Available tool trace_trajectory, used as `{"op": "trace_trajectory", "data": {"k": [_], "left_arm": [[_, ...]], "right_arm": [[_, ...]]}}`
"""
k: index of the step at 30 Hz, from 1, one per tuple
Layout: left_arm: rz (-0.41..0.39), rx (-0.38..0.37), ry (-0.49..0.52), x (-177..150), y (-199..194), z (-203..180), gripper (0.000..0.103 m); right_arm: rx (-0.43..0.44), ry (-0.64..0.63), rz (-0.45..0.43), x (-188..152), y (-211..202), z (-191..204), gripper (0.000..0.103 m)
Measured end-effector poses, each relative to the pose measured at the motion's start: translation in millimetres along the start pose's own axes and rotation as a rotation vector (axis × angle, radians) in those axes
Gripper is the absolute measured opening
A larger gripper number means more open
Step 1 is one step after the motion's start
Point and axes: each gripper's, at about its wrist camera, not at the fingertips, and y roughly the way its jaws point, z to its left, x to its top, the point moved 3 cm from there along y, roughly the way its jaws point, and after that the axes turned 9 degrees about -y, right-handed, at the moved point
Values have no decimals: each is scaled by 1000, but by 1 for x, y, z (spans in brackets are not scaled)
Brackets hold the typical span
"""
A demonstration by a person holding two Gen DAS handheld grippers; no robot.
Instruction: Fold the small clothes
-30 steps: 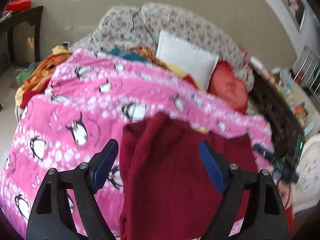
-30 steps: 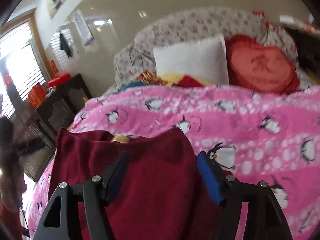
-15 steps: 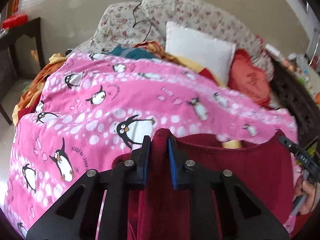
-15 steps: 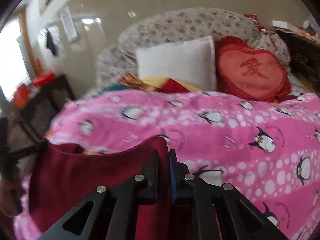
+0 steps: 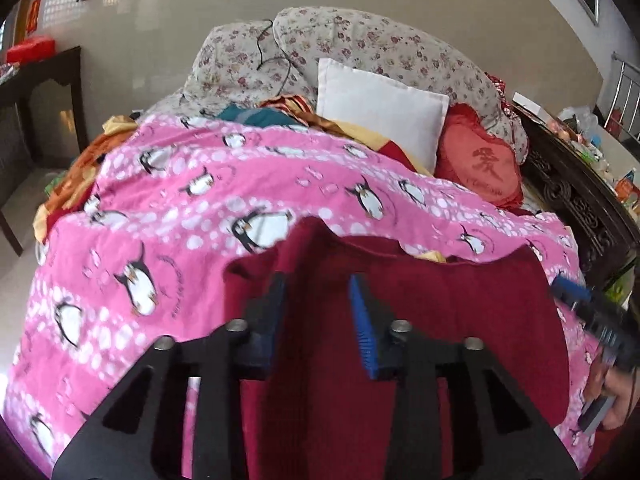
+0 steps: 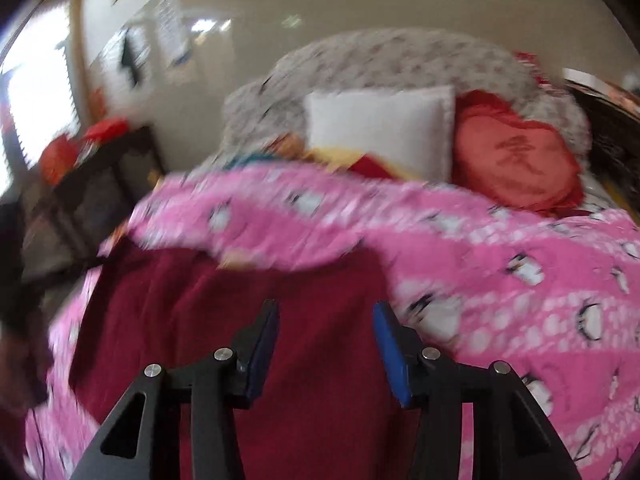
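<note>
A dark red garment (image 5: 440, 320) lies spread on the pink penguin blanket (image 5: 200, 208). It also shows in the right wrist view (image 6: 224, 320). My left gripper (image 5: 318, 312) is open over the garment's left top corner, which still stands up in a peak between the jaws. My right gripper (image 6: 326, 340) is open over the garment's right part; it also shows at the right edge of the left wrist view (image 5: 588, 312). A yellow patch (image 5: 432, 255) peeks out at the garment's far edge. The right wrist view is blurred.
At the bed's head lie a white pillow (image 5: 380, 108), a red heart cushion (image 5: 480, 168) and floral bedding (image 5: 360, 44). Loose colourful clothes (image 5: 72, 172) pile at the left edge. A dark side table (image 5: 36, 88) stands left; dark carved furniture (image 5: 576, 200) stands right.
Both grippers were shut on the garment's top edge half a second ago. Both have opened and let it go. The garment has dropped onto the blanket.
</note>
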Motion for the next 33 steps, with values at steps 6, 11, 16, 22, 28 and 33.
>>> {"op": "trace_trajectory", "data": {"k": [6,11,16,22,28,33], "left_arm": [[4,57,23,-7,42,7,39],[-6,11,-9,3,38,15,39],[-21,-7,-87,4,4,35,39],[12,12,-89,-39,-26,54,43],[30,28,-111,-84,-38,64,43],[38,41,-118,-104,-33,63,43]], "right_arm": [[-72,-29,74,-37,27,-18,30],[-29,16,31,-31,-6,-12,32],[-8,-45,37,-59,-38,11,33],[-88,-123,62,-70,-30,27,35],[31,-85,7,-45,-44,59,36],[17,-41,29,-60,-41,57,36]]}}
